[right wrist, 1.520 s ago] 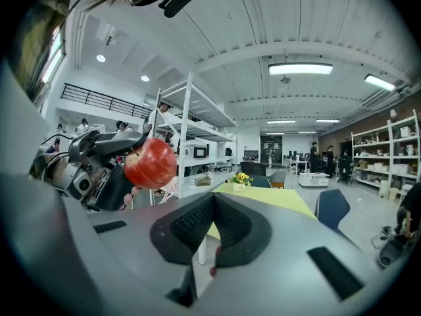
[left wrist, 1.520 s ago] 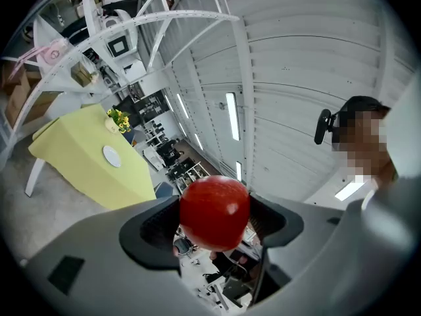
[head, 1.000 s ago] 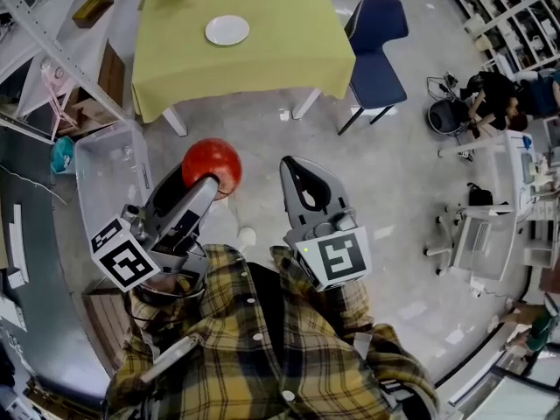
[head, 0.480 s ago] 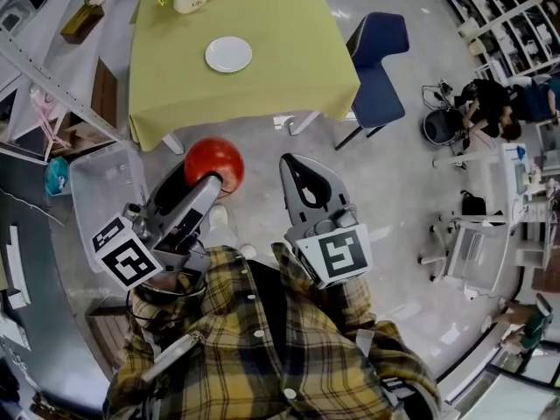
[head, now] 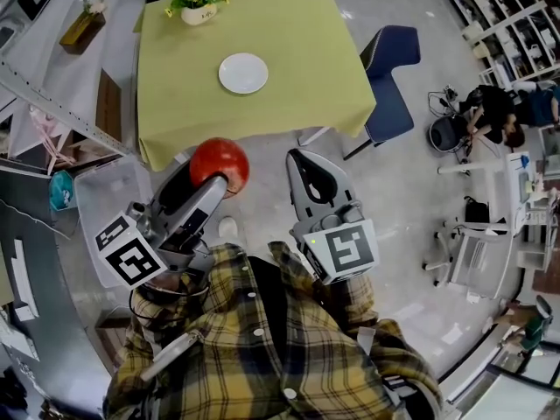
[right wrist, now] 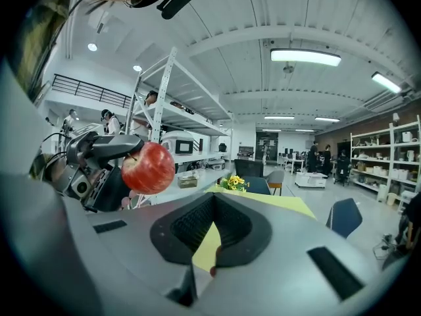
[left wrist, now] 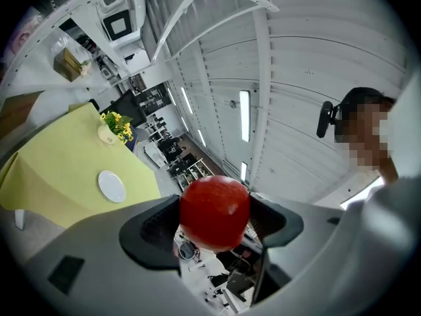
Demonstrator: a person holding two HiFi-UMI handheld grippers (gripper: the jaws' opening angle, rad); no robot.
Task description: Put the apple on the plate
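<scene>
A red apple (head: 220,164) is clamped between the jaws of my left gripper (head: 219,175), held in the air above the floor, short of the table. It fills the jaw gap in the left gripper view, apple (left wrist: 214,212), left gripper (left wrist: 216,224). The white plate (head: 243,73) lies on the yellow tablecloth (head: 297,51) ahead, also small in the left gripper view, plate (left wrist: 112,185). My right gripper (head: 308,175) is shut and empty, beside the left one. From the right gripper view the apple (right wrist: 148,168) shows at left; right gripper (right wrist: 212,234).
A flower pot (head: 200,11) with yellow flowers stands at the table's far left. A blue chair (head: 389,77) stands at the table's right side. A metal shelving frame (head: 52,94) and a clear bin (head: 105,191) are at left. Desks and seated people (head: 499,112) are far right.
The table and plate have drawn closer and shifted right in the head view as I walk toward them. Both grippers keep their pose, the apple still held.
</scene>
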